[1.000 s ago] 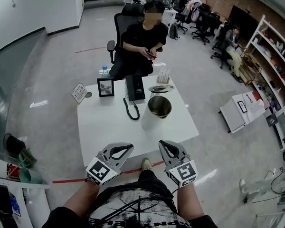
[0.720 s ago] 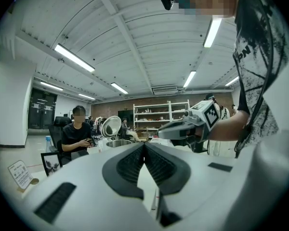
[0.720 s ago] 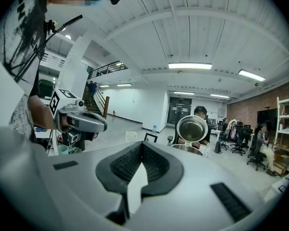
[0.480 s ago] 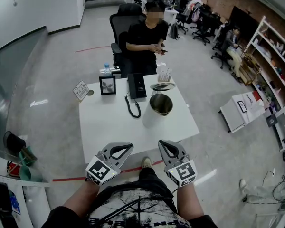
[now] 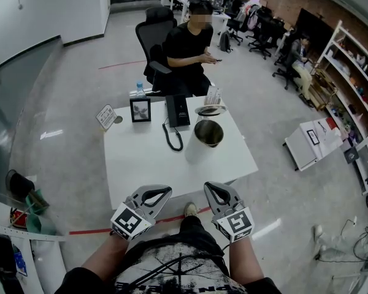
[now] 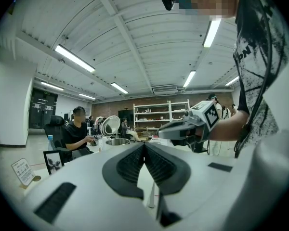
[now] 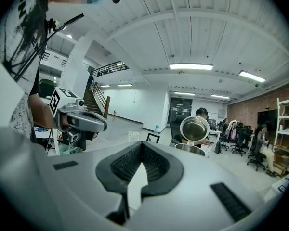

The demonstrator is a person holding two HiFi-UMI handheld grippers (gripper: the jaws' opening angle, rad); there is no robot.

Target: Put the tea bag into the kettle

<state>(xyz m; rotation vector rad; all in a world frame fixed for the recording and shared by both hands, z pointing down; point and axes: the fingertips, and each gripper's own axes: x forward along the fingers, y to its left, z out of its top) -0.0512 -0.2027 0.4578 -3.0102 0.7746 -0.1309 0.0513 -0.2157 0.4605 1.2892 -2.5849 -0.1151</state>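
The left tool [image 5: 165, 190] and right tool [image 5: 208, 187] are held fully closed (nothing between the jaws), well apart from the open-lidded kettle [image 5: 208, 132] on the tabletop [image 5: 147, 164].

Bright, even light from ceiling tubes [image 7: 191, 67]; strong fisheye curvature, black vignetted corners, soft near foreground.

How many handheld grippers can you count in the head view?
2. The left gripper is low in the picture, left of centre; the right gripper sits beside it, right of centre. Both are shut and empty.
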